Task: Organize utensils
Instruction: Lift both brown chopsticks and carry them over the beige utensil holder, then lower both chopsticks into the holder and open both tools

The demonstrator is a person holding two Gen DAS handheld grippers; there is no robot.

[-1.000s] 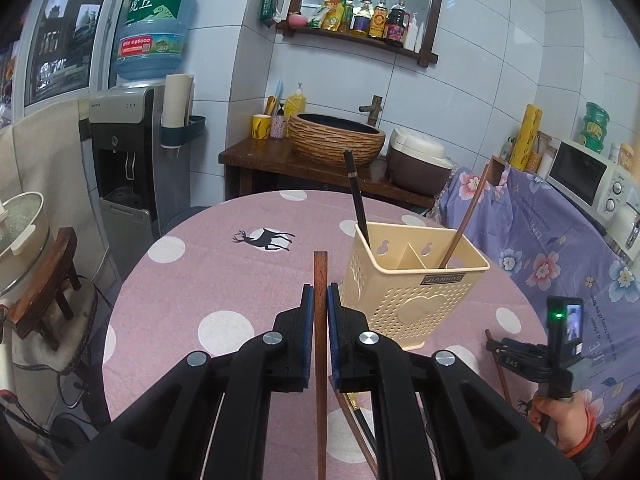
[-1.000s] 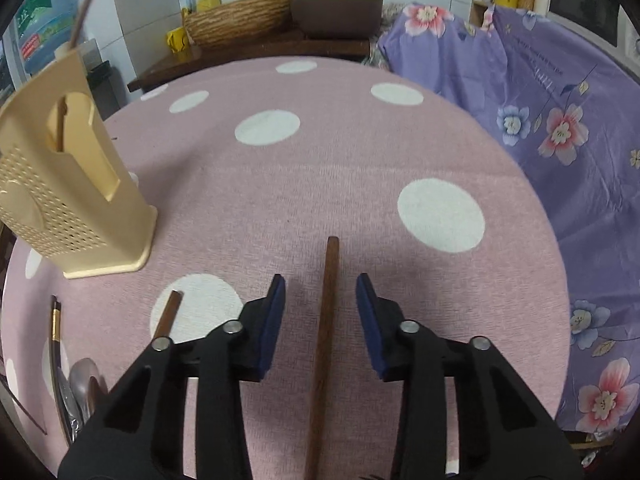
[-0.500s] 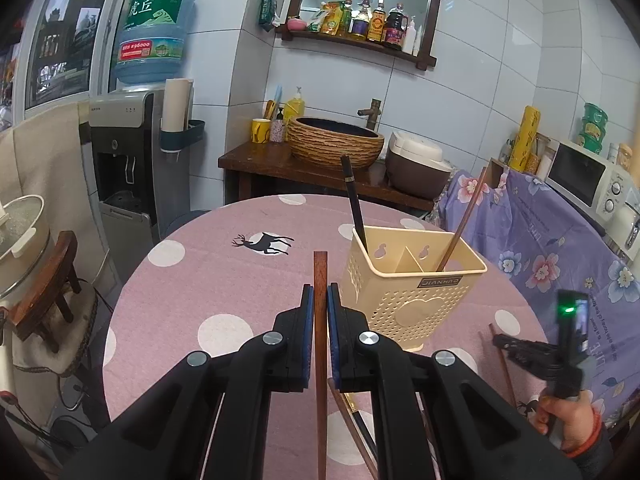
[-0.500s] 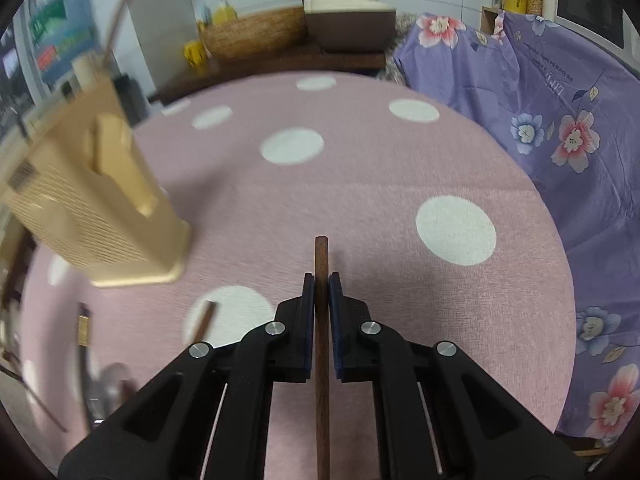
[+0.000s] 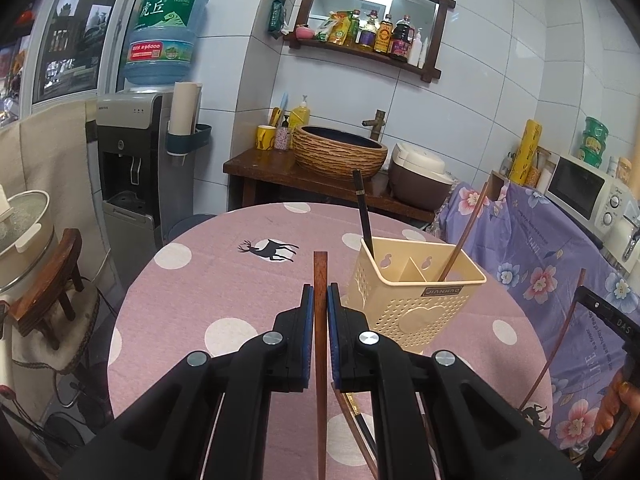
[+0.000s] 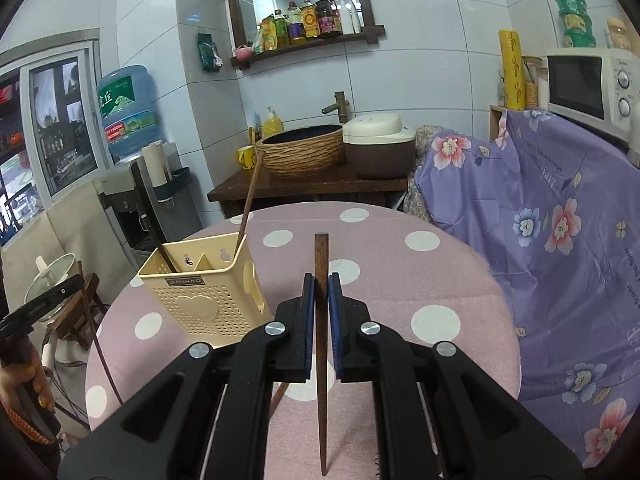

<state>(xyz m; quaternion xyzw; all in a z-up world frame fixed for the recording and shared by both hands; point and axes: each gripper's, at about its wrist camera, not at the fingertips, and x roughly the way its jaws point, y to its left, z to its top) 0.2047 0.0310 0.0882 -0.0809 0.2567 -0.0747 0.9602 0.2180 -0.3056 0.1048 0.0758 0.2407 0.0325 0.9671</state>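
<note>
Two brown chopsticks are held aloft, one per tool: the left gripper (image 5: 320, 304) is clamped on a chopstick (image 5: 320, 272), and the right gripper (image 6: 321, 300) is closed tight on another chopstick (image 6: 321, 256). Carrying to the holder is judged the step in hand. The cream utensil holder (image 5: 416, 300), already containing two sticks, stands on the pink dotted table (image 5: 224, 280), just right of the left tool. Tilting each stick upright over a compartment is called for next.

Matt wooden chopstick (image 5: 320, 344), perforated cream plastic holder (image 5: 416, 300), pink cloth tablecloth (image 5: 224, 280)
</note>
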